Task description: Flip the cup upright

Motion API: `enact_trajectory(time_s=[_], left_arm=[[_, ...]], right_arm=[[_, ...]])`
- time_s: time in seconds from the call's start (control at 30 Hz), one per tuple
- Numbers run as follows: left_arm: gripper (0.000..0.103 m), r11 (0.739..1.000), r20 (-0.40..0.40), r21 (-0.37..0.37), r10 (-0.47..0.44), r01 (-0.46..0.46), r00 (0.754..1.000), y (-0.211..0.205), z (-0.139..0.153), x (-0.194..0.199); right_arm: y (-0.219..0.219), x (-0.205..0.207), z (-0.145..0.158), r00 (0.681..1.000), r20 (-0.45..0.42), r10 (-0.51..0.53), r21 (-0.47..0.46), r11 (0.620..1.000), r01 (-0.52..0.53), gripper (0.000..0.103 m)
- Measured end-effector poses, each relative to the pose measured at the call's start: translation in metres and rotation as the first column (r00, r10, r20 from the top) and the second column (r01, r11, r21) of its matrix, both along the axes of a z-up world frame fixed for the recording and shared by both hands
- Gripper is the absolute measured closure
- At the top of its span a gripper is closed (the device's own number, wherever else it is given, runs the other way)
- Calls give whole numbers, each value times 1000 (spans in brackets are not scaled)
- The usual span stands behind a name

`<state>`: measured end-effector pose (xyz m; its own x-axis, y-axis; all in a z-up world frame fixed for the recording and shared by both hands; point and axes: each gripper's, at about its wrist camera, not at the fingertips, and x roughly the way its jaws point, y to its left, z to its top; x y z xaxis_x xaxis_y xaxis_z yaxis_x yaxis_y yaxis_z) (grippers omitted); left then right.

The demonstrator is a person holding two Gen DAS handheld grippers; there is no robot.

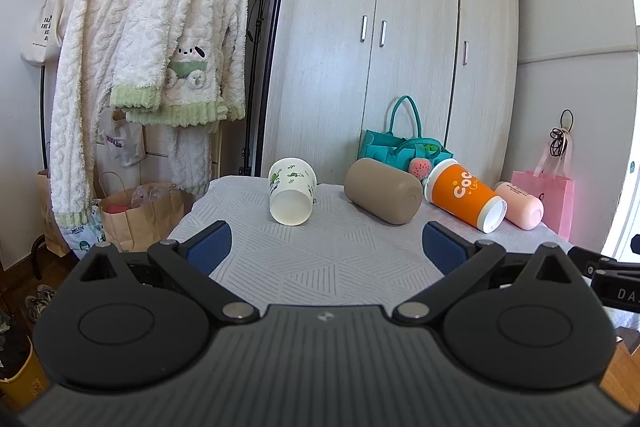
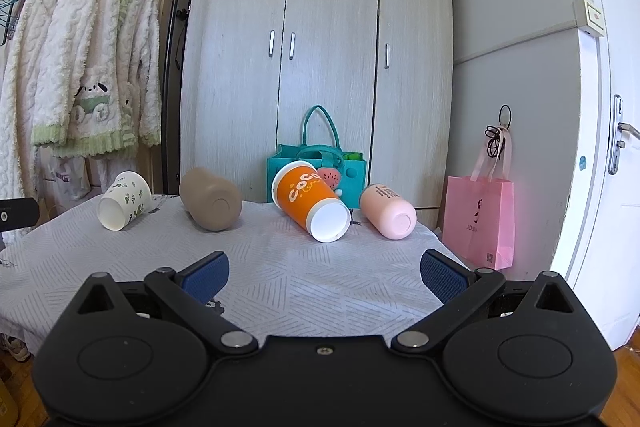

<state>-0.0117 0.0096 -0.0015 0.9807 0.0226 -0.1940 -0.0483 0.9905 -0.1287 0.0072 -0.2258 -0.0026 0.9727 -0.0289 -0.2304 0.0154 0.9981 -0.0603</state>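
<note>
Several cups lie on their sides along the far part of the cloth-covered table: a white cup with green prints, a tan cup, an orange cup and a pink cup. My left gripper is open and empty, hovering over the near table, short of the white and tan cups. My right gripper is open and empty, short of the orange cup.
A teal felt bag stands behind the cups against a grey wardrobe. A pink paper bag stands on the floor to the right. A clothes rack with fluffy robes and paper bags stands to the left.
</note>
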Motion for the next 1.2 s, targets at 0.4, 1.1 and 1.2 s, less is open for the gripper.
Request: enact_trajectory(time_s=[0.4, 1.1, 1.2], left_arm=[[0, 1000, -63, 26, -6, 8, 998, -2, 3, 2], [0, 985, -328, -142, -136, 94, 935, 36, 26, 89], [0, 985, -351, -147, -142, 95, 926, 42, 26, 105]], right_arm=[[0, -2, 3, 1000, -25, 7, -13, 1000, -7, 0], [-15, 76, 52, 831, -294, 473, 226, 879, -421, 0], [0, 89, 60, 796, -315, 517, 202, 856, -476, 0]])
